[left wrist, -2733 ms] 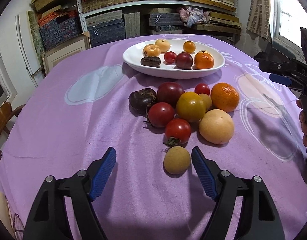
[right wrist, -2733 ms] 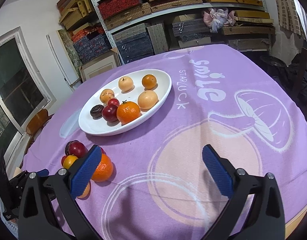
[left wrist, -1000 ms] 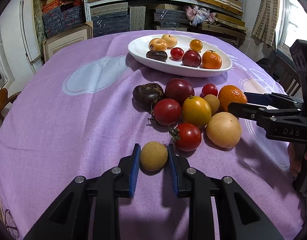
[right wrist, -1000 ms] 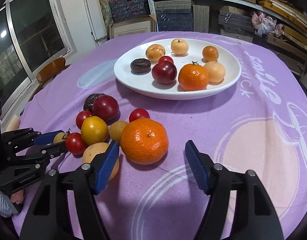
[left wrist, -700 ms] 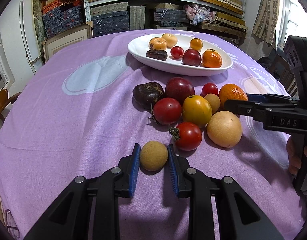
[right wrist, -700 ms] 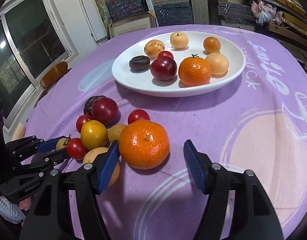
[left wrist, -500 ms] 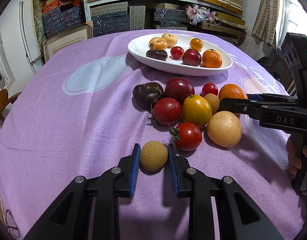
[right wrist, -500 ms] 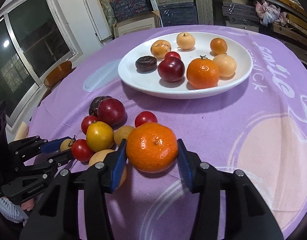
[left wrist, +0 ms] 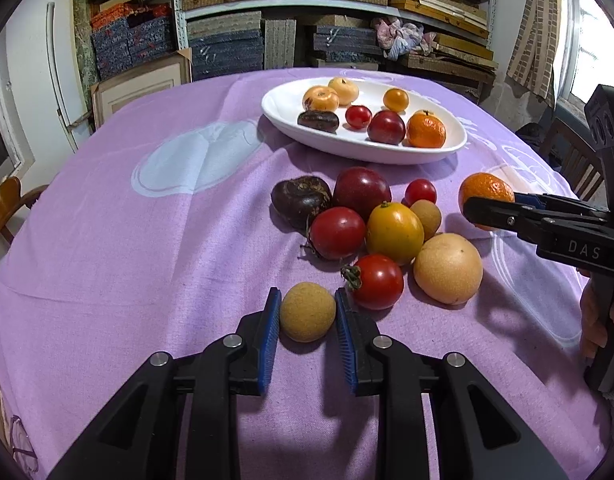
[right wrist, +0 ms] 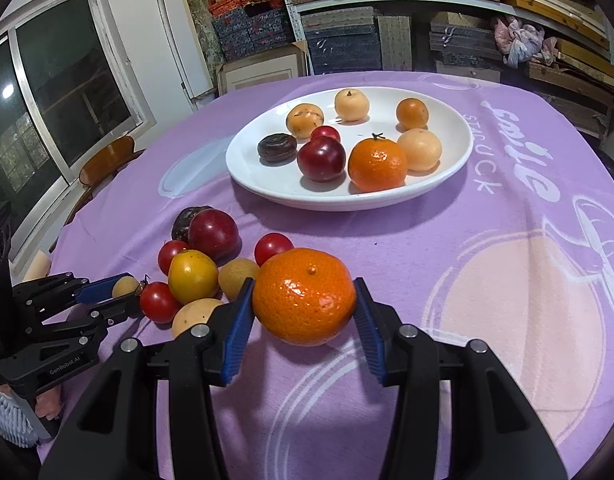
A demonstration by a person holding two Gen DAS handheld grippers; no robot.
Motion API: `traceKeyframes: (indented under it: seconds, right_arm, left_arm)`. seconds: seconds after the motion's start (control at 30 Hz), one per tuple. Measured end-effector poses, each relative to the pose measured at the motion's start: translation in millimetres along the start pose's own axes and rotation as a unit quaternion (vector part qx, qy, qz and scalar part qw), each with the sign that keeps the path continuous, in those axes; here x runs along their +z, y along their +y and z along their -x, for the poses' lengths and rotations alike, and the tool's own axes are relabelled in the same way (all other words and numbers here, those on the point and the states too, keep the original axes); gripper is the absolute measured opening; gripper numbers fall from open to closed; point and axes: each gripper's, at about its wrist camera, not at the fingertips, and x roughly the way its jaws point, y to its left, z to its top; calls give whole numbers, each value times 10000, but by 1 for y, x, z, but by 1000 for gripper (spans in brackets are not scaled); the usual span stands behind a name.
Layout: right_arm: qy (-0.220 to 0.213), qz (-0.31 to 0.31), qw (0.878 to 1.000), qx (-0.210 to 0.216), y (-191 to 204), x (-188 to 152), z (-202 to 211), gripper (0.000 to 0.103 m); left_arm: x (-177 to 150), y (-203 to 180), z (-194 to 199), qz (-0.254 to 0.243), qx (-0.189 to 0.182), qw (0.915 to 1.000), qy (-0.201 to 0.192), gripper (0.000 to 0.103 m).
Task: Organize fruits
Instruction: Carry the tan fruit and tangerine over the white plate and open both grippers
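Note:
My left gripper (left wrist: 307, 314) is shut on a small round tan fruit (left wrist: 306, 313) that rests on the purple cloth, just in front of the fruit pile (left wrist: 391, 228). In the right wrist view my right gripper (right wrist: 304, 310) is shut on a large orange mandarin (right wrist: 304, 296), its blue pads (right wrist: 238, 326) pressing both sides; the mandarin (left wrist: 485, 196) sits a little to the right of the pile. A white oval plate (right wrist: 447, 184) beyond the pile holds several fruits, among them a mandarin (right wrist: 377, 164) and a dark red plum (right wrist: 321, 158).
The pile holds tomatoes (left wrist: 377, 282), a yellow-orange fruit (left wrist: 394, 234), a pale round fruit (left wrist: 447, 268) and dark plums (left wrist: 361, 188). Shelves with stacked boxes (left wrist: 267, 8) stand behind the table. A wooden chair (right wrist: 103, 164) is at the left edge. A hand (left wrist: 595, 320) holds the right gripper.
My right gripper closed its jaws onto the orange mandarin and shifted it slightly away from the pile. The left gripper stayed still, clamped on the tan fruit.

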Motion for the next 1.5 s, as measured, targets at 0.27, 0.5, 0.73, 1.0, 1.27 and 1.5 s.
traceKeyframes:
  seconds: [0.27, 0.5, 0.73, 1.0, 1.27, 1.5]
  right_arm:
    - [-175, 20, 9998, -116, 2, -2, 10, 47]
    - [-538, 6, 9983, -243, 2, 12, 33, 47]
    - [-617, 69, 9967, -530, -8, 54, 40, 47]
    - [-636, 26, 9953, -733, -17, 95, 17, 47]
    - [-498, -54, 9961, -729, -31, 106, -17, 47]
    - [-486, -64, 9959, -759, -40, 105, -28, 47]
  left_arm:
    - [3, -1, 11, -9, 247, 9991, -339, 27]
    - [28, -7, 17, -256, 458, 9970, -568, 27]
    - [78, -15, 18, -437, 492, 9937, -906, 27]
    - [130, -14, -28, -158, 422, 9958, -803, 27]
    - [145, -10, -63, -64, 461, 9973, -571, 27]
    - [150, -9, -80, -111, 421, 9983, -386, 27]
